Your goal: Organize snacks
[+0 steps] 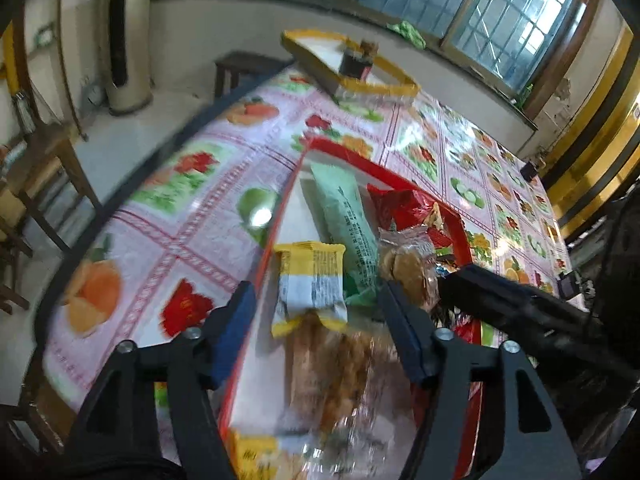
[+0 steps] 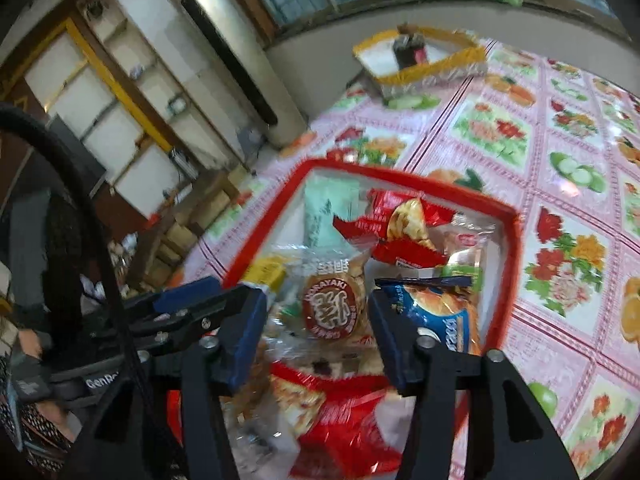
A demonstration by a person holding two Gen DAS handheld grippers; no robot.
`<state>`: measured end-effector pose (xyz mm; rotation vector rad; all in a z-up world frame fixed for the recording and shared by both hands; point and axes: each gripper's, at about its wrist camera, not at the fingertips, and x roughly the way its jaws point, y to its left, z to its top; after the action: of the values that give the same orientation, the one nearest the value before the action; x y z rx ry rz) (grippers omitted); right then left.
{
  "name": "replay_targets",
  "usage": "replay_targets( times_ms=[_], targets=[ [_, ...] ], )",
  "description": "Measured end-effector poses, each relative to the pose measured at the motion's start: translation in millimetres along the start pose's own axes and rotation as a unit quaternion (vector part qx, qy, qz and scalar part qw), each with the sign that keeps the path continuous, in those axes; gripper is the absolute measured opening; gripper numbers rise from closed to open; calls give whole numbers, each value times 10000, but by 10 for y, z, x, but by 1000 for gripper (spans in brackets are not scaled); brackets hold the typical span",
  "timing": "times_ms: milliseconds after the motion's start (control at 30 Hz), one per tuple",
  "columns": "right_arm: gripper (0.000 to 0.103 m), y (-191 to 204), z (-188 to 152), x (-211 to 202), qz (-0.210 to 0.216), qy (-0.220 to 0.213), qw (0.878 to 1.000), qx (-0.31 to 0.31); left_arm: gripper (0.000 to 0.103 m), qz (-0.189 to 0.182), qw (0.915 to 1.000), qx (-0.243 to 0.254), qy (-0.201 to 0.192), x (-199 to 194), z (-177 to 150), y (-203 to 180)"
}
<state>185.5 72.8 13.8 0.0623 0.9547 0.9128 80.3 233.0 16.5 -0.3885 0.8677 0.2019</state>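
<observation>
A fruit-print table [image 2: 560, 184] was seen, a yellow-rimmed tray [image 2: 436, 66] near its far corner. Snacks were heaped in the red-rimmed tray [image 2: 404, 178]. Left gripper [image 1: 316, 312] and right gripper [image 2: 318, 320] were held open above the heap, nothing gripped.

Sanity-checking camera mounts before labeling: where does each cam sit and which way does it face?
Left wrist: on the left gripper, looking forward and down over the red-rimmed tray toward the yellow-rimmed tray and window; own open blue-padded fingers show, right gripper's arm at right.
Right wrist: on the right gripper, open, above the dorayaki pack in the red-rimmed tray; the left gripper enters at left.
Shared: both trays, the green packet, the fruit tablecloth.
</observation>
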Motion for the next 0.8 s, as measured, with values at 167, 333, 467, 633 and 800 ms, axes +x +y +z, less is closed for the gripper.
replay_targets(
  times_ms=[167,333,467,633,800],
  targets=[
    [64,81,-348,-498,-239,-427,9988,-14,87,467,9973,395,-414,-331,-354,-256],
    [69,52,-745,-747,-674,-577,9960,89,87,983,9913,616,-617,-467,-685,-480],
    [69,21,-899,-885,-778,-687,9944,203,88,1085,9899,619,-674,-602,-774,-606],
    [69,1,-988,-1069,-773,-837,9928,369,92,1347,9838,744,-915,-805,-880,-753],
    [69,44,-1055,-1150,-616,-856,9934,443,94,1580,9780,762,-1129,-989,-983,-796]
  ],
)
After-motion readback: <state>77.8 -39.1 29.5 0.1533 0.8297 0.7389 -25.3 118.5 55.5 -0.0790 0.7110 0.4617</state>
